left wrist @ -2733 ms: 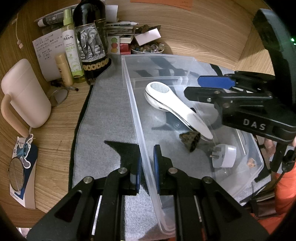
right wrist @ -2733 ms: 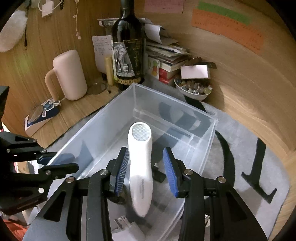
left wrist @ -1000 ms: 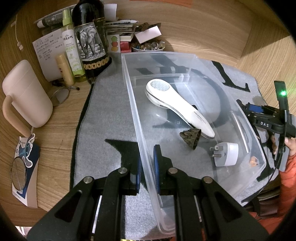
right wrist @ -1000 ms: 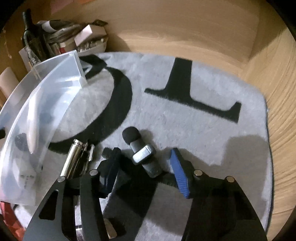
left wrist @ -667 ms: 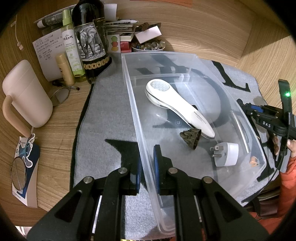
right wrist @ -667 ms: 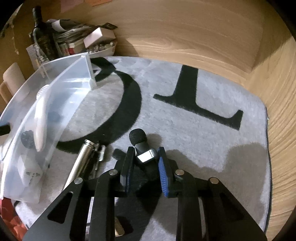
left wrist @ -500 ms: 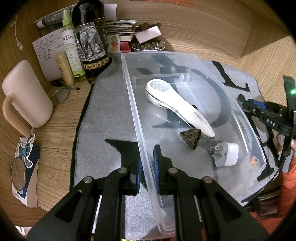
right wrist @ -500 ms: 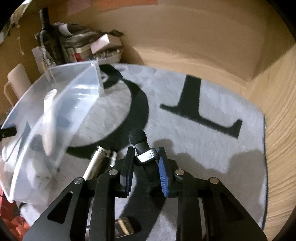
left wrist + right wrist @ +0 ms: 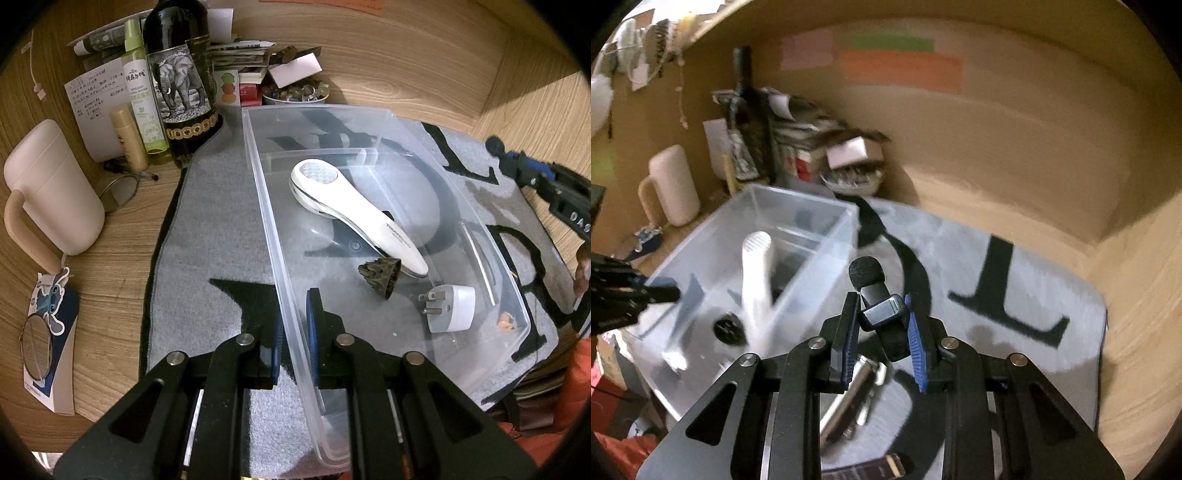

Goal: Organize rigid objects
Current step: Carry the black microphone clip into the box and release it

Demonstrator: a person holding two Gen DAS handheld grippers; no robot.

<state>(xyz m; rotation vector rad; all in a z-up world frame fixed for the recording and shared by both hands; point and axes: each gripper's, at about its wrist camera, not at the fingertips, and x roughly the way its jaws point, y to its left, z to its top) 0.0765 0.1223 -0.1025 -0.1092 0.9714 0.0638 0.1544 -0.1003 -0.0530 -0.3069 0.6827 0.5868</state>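
Note:
My left gripper (image 9: 295, 325) is shut on the near long wall of the clear plastic bin (image 9: 258, 184), one pad inside and one outside. The bin (image 9: 812, 280) holds a white handheld device (image 9: 354, 218), a black ridged cap (image 9: 380, 273), a white plug adapter (image 9: 450, 308) and a small orange piece (image 9: 504, 319). My right gripper (image 9: 881, 325) is shut on a small black microphone (image 9: 875, 291) with a foam head and a silver clip. It holds the microphone in the air above the grey mat, right of the bin. The left wrist view shows the right gripper (image 9: 517, 166) with the foam head (image 9: 495, 146) beyond the bin's far wall.
A silver metal cylinder (image 9: 846, 398) and a dark flat object (image 9: 871, 470) lie on the grey lettered mat (image 9: 1015, 314) under my right gripper. At the back stand a wine bottle (image 9: 181, 81), a spray bottle (image 9: 142, 92), a pink mug (image 9: 55, 192), a bowl of stones (image 9: 295, 94) and stacked books.
My right gripper shut on the microphone and lifted it off the mat, its view swinging up toward the bin and back wall. The left gripper and the bin stayed still.

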